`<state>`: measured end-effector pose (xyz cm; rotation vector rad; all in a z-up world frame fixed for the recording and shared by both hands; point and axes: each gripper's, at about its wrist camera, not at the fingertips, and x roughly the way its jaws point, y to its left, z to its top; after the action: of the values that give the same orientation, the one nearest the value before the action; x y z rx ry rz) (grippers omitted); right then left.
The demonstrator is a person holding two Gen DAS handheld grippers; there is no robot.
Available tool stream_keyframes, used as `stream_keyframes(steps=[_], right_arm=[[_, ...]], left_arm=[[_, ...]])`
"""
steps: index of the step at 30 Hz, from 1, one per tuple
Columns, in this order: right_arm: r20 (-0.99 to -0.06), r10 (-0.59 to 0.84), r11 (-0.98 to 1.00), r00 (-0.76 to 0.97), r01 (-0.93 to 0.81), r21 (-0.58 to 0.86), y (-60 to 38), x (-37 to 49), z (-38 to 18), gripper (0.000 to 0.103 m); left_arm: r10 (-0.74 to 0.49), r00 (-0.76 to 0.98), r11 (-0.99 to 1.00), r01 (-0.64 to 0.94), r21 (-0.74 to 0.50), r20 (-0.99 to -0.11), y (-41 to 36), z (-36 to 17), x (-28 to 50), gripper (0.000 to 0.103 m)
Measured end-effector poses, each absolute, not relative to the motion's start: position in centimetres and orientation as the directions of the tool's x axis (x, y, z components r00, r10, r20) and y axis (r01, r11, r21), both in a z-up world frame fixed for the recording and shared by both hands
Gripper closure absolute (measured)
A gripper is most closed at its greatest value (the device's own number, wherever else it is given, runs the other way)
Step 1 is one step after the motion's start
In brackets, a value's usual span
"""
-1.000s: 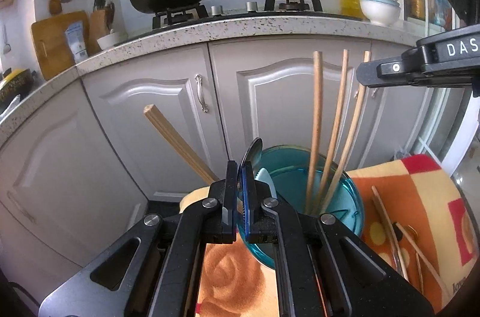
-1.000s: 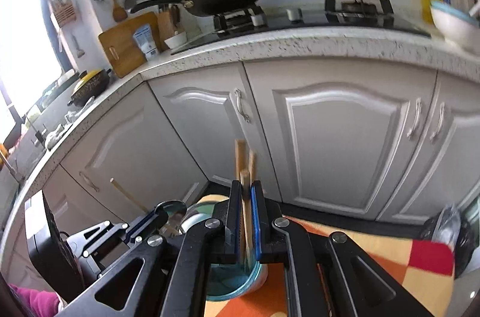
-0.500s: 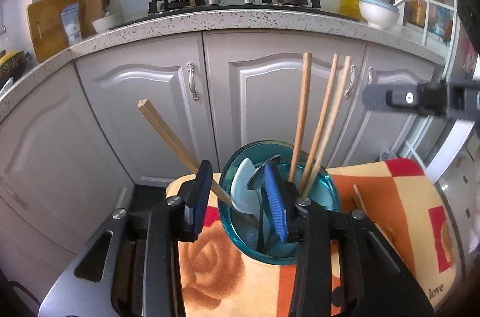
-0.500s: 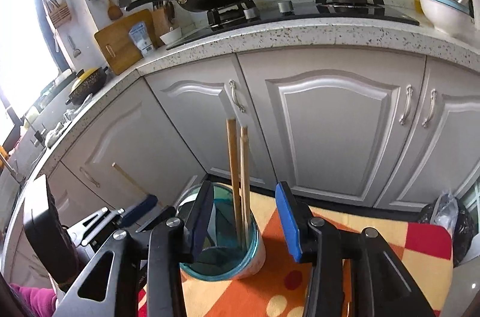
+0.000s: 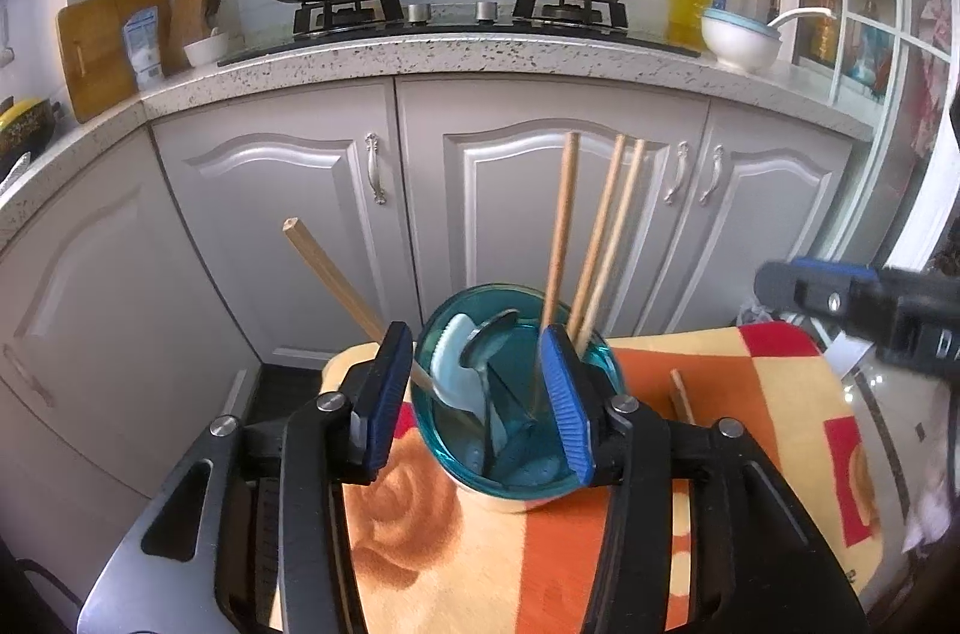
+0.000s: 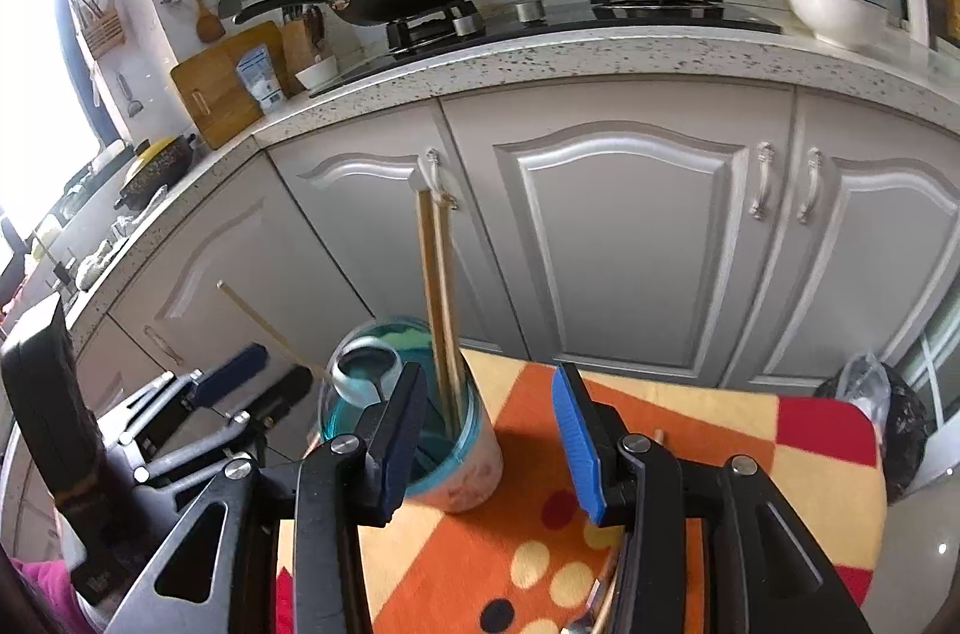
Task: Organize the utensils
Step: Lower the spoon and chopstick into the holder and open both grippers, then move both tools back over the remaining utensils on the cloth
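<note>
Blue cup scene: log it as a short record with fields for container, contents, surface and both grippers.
container: blue cup, upright
contents: chopsticks, metal spoon, white spoon
surface: orange patterned cloth
loose: chopstick lying on cloth
left hand-held gripper: open, empty
right hand-held gripper: open, empty
</note>
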<state>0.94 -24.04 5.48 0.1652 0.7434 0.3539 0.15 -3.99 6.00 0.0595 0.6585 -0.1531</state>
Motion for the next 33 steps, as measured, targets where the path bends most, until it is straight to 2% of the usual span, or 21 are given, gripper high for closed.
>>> stream_keyframes(steps=[21, 33], right_arm=[[-0.665, 0.234, 0.965, 0.709, -0.087, 0.247, -31.0, -7.0, 3.2, 0.059], [-0.740, 0.177, 0.978, 0.649, -0.035, 0.204, -33.6, -9.5, -0.7, 0.055]], left_arm=[[-0.260, 0.719, 0.949, 0.315, -0.031, -0.645, -11.1, 6.4, -4.0, 0.056], [-0.309, 0.619, 0.928, 0.361, -0.088, -0.722, -12.5, 3.7, -4.1, 0.056]])
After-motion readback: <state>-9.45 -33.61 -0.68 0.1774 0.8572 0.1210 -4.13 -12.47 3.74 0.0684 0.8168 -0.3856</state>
